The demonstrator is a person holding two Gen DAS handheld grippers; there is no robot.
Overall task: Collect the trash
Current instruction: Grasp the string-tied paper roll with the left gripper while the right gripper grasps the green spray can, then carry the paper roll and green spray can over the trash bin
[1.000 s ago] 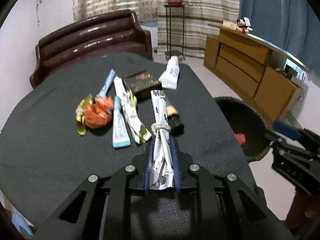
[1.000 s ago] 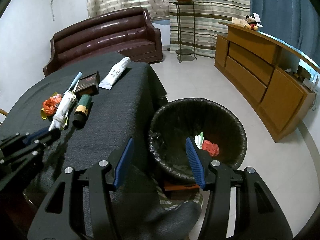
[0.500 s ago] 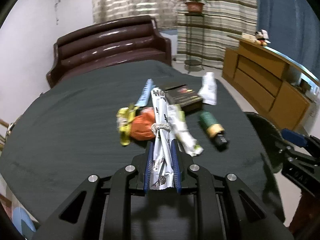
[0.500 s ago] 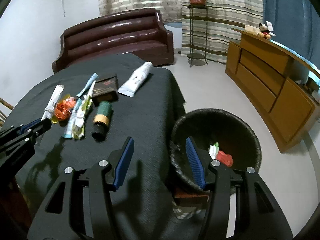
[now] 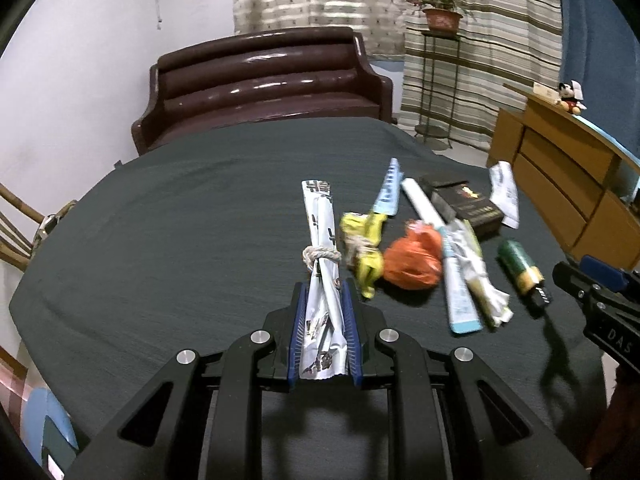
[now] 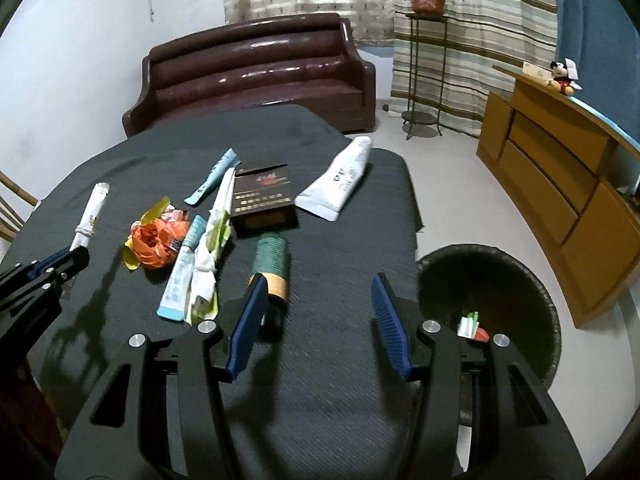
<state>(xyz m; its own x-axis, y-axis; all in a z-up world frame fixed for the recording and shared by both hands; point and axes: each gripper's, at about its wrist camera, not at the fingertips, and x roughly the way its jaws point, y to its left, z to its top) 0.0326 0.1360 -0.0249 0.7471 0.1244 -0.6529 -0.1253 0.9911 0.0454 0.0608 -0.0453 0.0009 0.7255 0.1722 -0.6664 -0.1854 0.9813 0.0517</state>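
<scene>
My left gripper (image 5: pixel 323 292) is shut on a long white wrapper tied with string (image 5: pixel 320 240); it also shows in the right wrist view (image 6: pixel 90 216), left of the trash pile. My right gripper (image 6: pixel 318 292) is open and empty above the table, close over a green-and-gold cylinder (image 6: pixel 272 260). On the dark table lie an orange crumpled bag (image 6: pixel 154 242), a yellow wrapper (image 5: pixel 366 248), a light-blue sachet (image 6: pixel 182 276), a white-green wrapper (image 6: pixel 214 240), a dark box (image 6: pixel 262 200) and a white tube (image 6: pixel 340 180). A black bin (image 6: pixel 486 276) stands on the floor at the right.
A brown leather sofa (image 6: pixel 252 72) stands behind the table. A wooden cabinet (image 6: pixel 568 184) lines the right wall, with a plant stand (image 6: pixel 424 60) beside it. The table edge (image 6: pixel 412 216) drops off toward the bin. A wooden chair (image 5: pixel 16 232) shows at the left.
My left gripper has swung left with the white wrapper, so the pile now lies to its right. My right gripper has moved from over the bin to over the table.
</scene>
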